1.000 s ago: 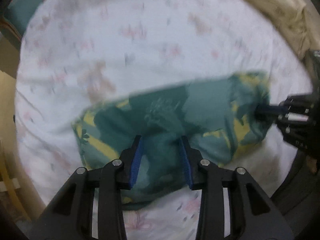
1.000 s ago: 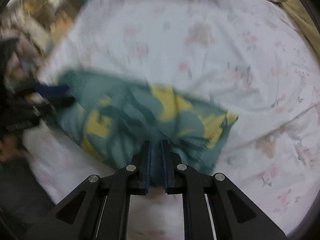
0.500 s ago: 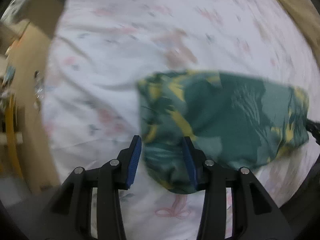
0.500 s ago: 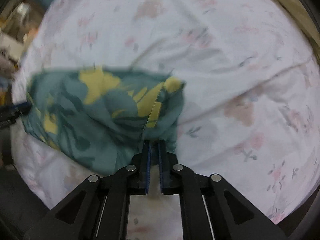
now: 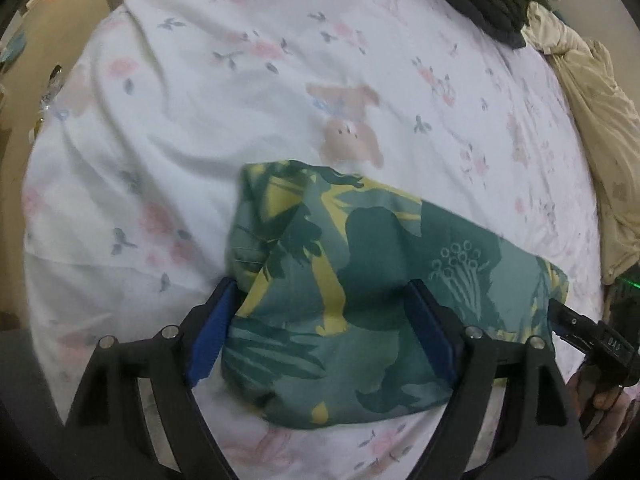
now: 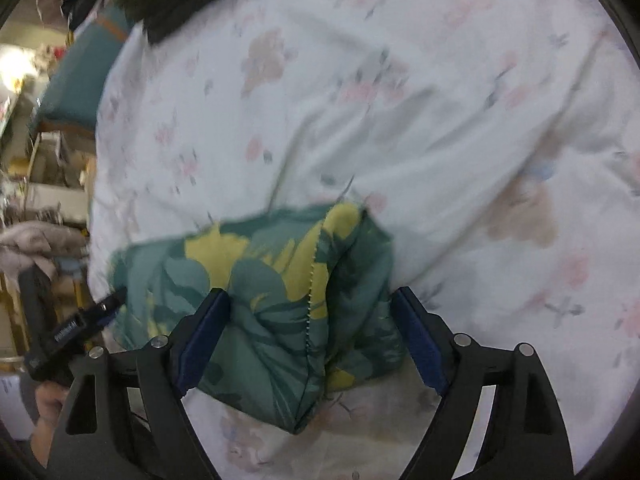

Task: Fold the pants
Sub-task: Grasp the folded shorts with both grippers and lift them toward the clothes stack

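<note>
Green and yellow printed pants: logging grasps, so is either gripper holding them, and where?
Neither: left gripper and right gripper stand open around the folded green-and-yellow printed pants.

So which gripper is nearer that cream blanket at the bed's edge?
Right. The right gripper sits at the pants' end toward the cream blanket; the left gripper straddles their opposite end.

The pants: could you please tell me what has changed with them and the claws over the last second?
Both claws let go: the left claw and right claw, earlier clamped on the pants, now stand wide open around them. The pants lie folded on the floral sheet, which is unchanged.
</note>
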Action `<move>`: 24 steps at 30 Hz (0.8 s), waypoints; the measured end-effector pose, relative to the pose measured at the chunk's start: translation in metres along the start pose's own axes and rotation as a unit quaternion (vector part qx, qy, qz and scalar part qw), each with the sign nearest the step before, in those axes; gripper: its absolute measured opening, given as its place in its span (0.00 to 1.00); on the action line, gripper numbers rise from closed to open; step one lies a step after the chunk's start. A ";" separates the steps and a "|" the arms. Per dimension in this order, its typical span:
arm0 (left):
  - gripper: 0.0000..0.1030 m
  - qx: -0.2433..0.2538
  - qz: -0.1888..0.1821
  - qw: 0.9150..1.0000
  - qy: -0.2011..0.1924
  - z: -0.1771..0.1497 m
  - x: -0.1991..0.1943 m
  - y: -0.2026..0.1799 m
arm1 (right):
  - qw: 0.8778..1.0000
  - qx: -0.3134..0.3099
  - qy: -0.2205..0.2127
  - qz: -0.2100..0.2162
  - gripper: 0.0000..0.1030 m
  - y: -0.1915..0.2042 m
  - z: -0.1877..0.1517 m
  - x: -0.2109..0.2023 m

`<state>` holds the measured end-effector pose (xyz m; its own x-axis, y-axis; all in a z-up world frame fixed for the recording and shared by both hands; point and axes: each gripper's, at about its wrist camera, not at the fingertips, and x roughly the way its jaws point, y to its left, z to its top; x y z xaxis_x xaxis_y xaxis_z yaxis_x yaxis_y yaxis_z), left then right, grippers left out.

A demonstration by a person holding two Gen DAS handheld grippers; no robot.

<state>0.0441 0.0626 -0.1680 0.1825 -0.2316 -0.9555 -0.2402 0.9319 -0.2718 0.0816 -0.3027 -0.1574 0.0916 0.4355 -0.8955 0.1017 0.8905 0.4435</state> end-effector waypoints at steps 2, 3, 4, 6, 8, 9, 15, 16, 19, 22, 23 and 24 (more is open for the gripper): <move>0.71 0.014 0.000 1.000 0.001 -0.004 0.001 -0.005 | 1.000 0.010 -0.011 0.000 0.83 -0.003 -0.005 0.004; 0.55 0.018 -0.009 1.000 0.003 -0.003 0.000 -0.005 | 1.000 0.008 -0.015 -0.001 0.78 -0.003 -0.005 0.005; 0.44 0.022 -0.024 0.999 0.009 -0.003 -0.002 -0.006 | 1.000 0.001 -0.017 0.000 0.65 -0.001 -0.007 0.005; 0.16 0.033 -0.058 0.997 0.033 -0.004 0.003 -0.011 | 1.000 -0.007 -0.013 0.023 0.42 0.004 -0.012 0.005; 0.10 0.058 -0.052 0.997 0.024 -0.007 0.002 -0.019 | 0.999 -0.012 -0.012 0.032 0.29 0.009 -0.015 0.008; 0.09 0.076 -0.048 0.996 0.018 -0.008 -0.001 -0.023 | 0.999 -0.019 -0.018 0.032 0.16 0.011 -0.016 0.006; 0.07 0.074 -0.077 0.994 -0.032 0.002 -0.045 -0.023 | 0.993 -0.067 -0.083 0.059 0.11 0.036 -0.016 -0.034; 0.07 0.078 -0.084 0.992 -0.049 0.006 -0.059 -0.025 | 0.990 -0.075 -0.097 0.070 0.10 0.039 -0.016 -0.045; 0.07 0.095 -0.089 0.987 -0.096 0.015 -0.093 -0.028 | 0.982 -0.103 -0.128 0.092 0.10 0.056 -0.005 -0.073; 0.06 0.093 -0.107 0.982 -0.126 0.035 -0.120 -0.034 | 0.976 -0.107 -0.150 0.113 0.10 0.067 0.015 -0.095; 0.07 0.098 -0.109 0.980 -0.134 0.040 -0.126 -0.037 | 0.975 -0.109 -0.155 0.116 0.10 0.070 0.020 -0.099; 0.07 0.107 -0.109 0.978 -0.145 0.047 -0.135 -0.040 | 0.974 -0.111 -0.160 0.119 0.10 0.072 0.026 -0.106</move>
<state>0.0741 0.0693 -0.0225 0.4765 -0.3708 -0.7971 0.0336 0.9137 -0.4050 0.1050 -0.2882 -0.0300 0.3943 0.6007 -0.6955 -0.1729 0.7918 0.5858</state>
